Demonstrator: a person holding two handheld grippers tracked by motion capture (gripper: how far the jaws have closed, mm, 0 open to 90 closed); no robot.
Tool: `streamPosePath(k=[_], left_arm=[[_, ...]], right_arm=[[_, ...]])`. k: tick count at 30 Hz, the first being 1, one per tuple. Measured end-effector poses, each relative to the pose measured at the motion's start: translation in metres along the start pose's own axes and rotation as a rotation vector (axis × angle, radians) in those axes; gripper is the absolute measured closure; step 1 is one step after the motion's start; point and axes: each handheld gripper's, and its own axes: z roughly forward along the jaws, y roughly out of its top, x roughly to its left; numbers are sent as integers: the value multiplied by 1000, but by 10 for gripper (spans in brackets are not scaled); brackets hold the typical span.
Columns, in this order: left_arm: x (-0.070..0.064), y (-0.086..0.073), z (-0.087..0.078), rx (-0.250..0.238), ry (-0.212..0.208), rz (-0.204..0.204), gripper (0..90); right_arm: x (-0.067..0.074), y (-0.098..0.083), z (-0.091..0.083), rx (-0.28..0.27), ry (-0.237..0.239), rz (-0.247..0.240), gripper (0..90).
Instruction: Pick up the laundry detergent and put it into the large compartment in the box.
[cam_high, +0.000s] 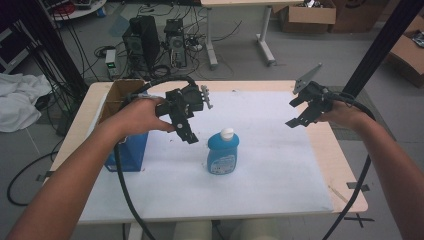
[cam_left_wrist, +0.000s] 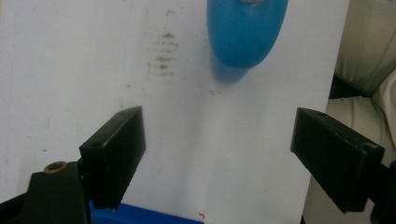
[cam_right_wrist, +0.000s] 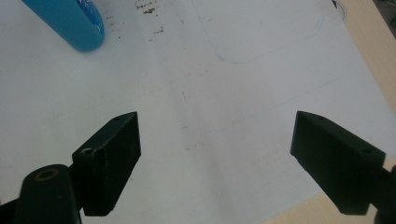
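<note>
A blue bottle (cam_high: 223, 153) with a white cap stands upright in the middle of the white sheet (cam_high: 280, 165). My left gripper (cam_high: 186, 127) hovers above the sheet just left of the bottle, open and empty. In the left gripper view the bottle (cam_left_wrist: 246, 32) lies ahead, beyond the wide-apart jaws. My right gripper (cam_high: 300, 116) is held high over the sheet's right side, open with nothing in it. Its own view shows the bottle's base (cam_right_wrist: 70, 21) at the top left.
An open cardboard box with a blue side (cam_high: 124, 150) stands at the table's left edge, close under my left forearm. The sheet carries faint brown smudges (cam_left_wrist: 163, 53). The wooden table edge (cam_high: 345, 165) runs along the right. Computers and cables sit on the floor behind.
</note>
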Motion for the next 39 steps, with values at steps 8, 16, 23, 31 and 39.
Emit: streamPosePath(k=[8, 16, 23, 31, 39], left_arm=[[-4, 14, 0, 4, 4, 30, 186], [-7, 29, 1, -7, 4, 42, 186], [-7, 38, 5, -10, -1, 42, 185], [-8, 49, 13, -3, -14, 44, 184], [-10, 59, 24, 4, -23, 52, 183]], right_arm=[[1, 0, -1, -6, -1, -4, 161], [2, 0, -2, -7, -2, -6, 161], [2, 1, -1, -7, -1, -9, 161], [2, 0, -2, -11, -2, -11, 161], [2, 0, 0, -8, -1, -10, 161]])
